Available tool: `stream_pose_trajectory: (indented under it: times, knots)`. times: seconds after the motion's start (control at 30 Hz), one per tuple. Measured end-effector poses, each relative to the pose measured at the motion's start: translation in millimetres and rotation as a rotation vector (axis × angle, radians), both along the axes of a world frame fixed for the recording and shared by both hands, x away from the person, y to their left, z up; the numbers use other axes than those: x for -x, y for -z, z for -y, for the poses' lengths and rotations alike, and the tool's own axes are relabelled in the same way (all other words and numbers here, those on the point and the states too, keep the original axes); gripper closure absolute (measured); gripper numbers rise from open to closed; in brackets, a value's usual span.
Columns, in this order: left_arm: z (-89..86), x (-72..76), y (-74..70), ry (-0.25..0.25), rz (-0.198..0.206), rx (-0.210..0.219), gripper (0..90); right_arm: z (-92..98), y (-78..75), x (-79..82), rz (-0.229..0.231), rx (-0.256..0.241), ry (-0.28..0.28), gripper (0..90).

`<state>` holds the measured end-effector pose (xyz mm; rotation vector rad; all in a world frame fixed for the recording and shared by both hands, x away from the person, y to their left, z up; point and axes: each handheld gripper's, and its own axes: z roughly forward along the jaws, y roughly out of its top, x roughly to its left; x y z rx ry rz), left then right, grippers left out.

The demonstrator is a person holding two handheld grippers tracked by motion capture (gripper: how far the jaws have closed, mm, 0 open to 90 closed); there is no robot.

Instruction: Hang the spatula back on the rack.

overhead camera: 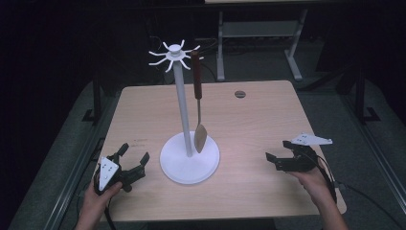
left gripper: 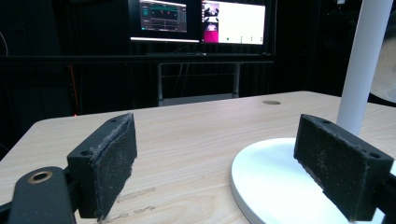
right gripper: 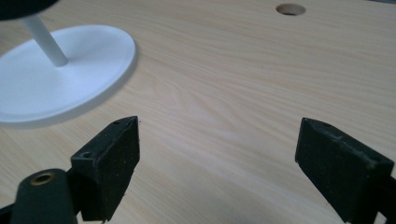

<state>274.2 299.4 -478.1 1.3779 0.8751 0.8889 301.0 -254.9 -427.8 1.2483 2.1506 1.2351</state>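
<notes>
Centrally, spatula [overhead camera: 199, 112] hanging on stand [overhead camera: 182, 110], both claws apart, empty.

White rack [overhead camera: 183, 103] upright mid-table; wooden spatula [overhead camera: 198, 112] hangs from top hook, blade over base.

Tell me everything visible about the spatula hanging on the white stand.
The spatula hangs upright from one hook of the white stand, right of the pole. It has a dark reddish-brown handle at the top, a thin shank below it and a tan, wooden-looking blade pointing down. The blade tip sits just above or on the stand's round base; which, I cannot tell. Neither gripper touches it: both rest near the table's front edge.
</notes>
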Motion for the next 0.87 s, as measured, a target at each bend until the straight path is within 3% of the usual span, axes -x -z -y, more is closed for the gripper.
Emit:
stream_pose_trajectory:
  times: [0.3, 0.5, 0.87]
  knots:
    - [0.1, -0.5, 0.0, -0.001, -0.002, 0.004, 12.7, 8.2, 13.6, 9.2, -0.025, -0.004, 0.021, 13.1]
    - [1.1, -1.4, -0.1, -0.010, -0.007, -0.001, 12.8, 9.2, 24.0, 6.7, -0.042, 0.014, 0.030, 13.1]
    - [1.5, -1.4, -0.1, -0.001, -0.007, -0.007, 12.8, 13.6, 26.8, 5.1, -0.042, 0.036, 0.042, 12.8]
